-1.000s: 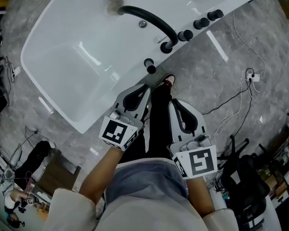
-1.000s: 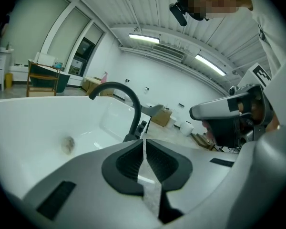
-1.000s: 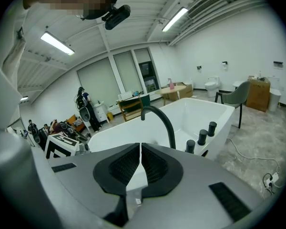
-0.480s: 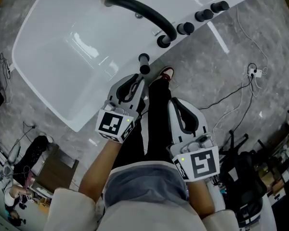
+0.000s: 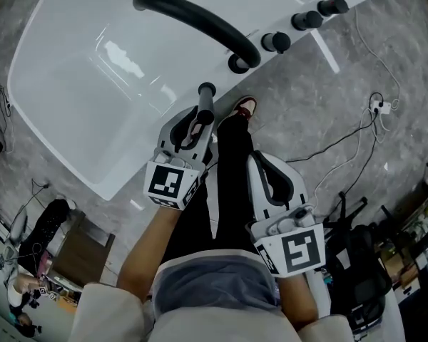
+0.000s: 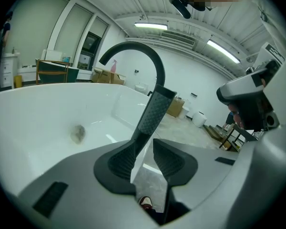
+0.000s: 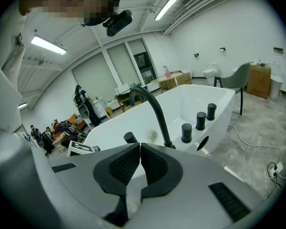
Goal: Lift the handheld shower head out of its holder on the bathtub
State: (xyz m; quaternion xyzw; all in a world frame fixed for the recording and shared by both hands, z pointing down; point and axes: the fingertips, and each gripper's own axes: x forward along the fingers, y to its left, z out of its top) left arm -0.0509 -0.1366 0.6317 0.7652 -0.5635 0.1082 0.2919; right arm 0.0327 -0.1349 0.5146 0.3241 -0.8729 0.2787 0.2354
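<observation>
The handheld shower head [image 5: 205,95] is a black, textured stick standing upright in its holder on the rim of the white bathtub [image 5: 71,98]. My left gripper [image 5: 201,122] is right at it. In the left gripper view the shower head [image 6: 152,116] rises between the jaws of the left gripper [image 6: 145,146], against the left pad and apart from the right one. These jaws have just been opening, and they stand open around the handle. My right gripper [image 5: 257,159] hangs lower over the person's leg. In its own view the right gripper [image 7: 139,149] is shut on nothing.
A black arched faucet spout [image 5: 200,20] reaches over the tub just beyond the shower head. Three black knobs [image 5: 303,20] stand along the rim to the right. Cables [image 5: 357,134] trail over the grey stone floor. A shoe [image 5: 245,107] rests beside the tub wall.
My left gripper has moved forward and down to the shower head and opened, so the handle now stands between its jaws. My right gripper has sunk a little and stays shut.
</observation>
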